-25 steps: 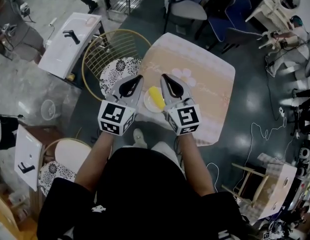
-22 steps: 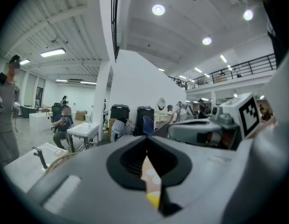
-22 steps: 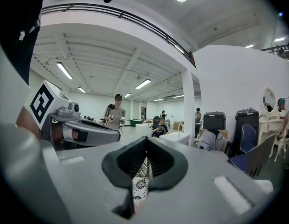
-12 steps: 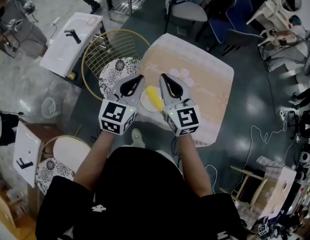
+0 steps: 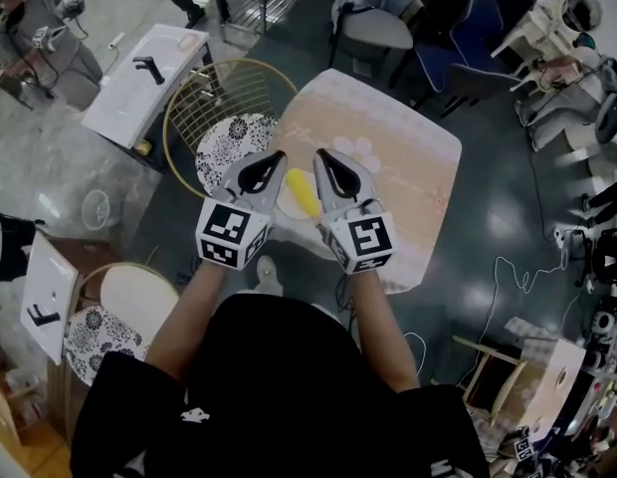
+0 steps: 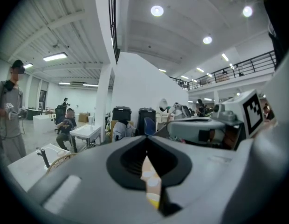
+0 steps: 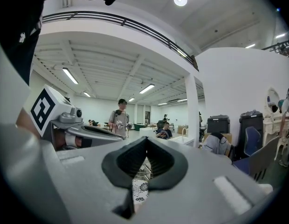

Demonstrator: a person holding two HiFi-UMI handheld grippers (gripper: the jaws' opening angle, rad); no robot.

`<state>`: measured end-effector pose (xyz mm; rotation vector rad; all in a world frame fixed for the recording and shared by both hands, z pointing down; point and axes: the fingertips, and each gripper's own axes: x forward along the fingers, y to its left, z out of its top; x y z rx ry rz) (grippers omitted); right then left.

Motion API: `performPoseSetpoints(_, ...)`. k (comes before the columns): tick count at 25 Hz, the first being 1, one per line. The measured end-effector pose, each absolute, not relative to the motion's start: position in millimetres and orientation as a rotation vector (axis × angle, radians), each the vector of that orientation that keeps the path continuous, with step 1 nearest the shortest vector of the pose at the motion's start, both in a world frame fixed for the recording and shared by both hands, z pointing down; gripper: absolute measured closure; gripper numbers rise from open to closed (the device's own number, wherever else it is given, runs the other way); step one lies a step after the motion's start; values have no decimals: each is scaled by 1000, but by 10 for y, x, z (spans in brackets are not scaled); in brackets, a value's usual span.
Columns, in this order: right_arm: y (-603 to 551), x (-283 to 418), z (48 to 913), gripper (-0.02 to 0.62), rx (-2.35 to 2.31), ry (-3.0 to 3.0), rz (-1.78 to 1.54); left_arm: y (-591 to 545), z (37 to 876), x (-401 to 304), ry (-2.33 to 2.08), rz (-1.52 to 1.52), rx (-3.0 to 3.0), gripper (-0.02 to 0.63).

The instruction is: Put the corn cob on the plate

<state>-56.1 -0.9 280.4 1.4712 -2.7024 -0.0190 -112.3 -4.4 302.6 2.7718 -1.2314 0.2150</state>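
A yellow corn cob (image 5: 303, 193) lies on a small white plate (image 5: 287, 205) near the front left edge of the peach-clothed table (image 5: 398, 167). Both grippers hover above it, one on each side, apart from the cob. My left gripper (image 5: 279, 155) is shut and holds nothing; in the left gripper view its jaws (image 6: 146, 141) meet, and a bit of the yellow cob (image 6: 154, 200) shows through the gap below them. My right gripper (image 5: 319, 153) is shut and empty too, its jaws (image 7: 145, 141) closed in the right gripper view.
A gold wire chair with a patterned cushion (image 5: 234, 137) stands just left of the table. A second such chair (image 5: 119, 312) is at lower left. A white table (image 5: 149, 78) stands farther left, with blue chairs (image 5: 468, 38) beyond. People stand in the room.
Both grippers have risen a little over the plate, still shut. The corn cob stays lying on the plate.
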Motion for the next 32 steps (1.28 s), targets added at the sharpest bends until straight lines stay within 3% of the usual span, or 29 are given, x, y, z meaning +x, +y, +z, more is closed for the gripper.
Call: performPoseSetpoints(32,1055,-342,2646,594,1448,-2723,-65,1016,2843,-862,-1268,180,2804,601)
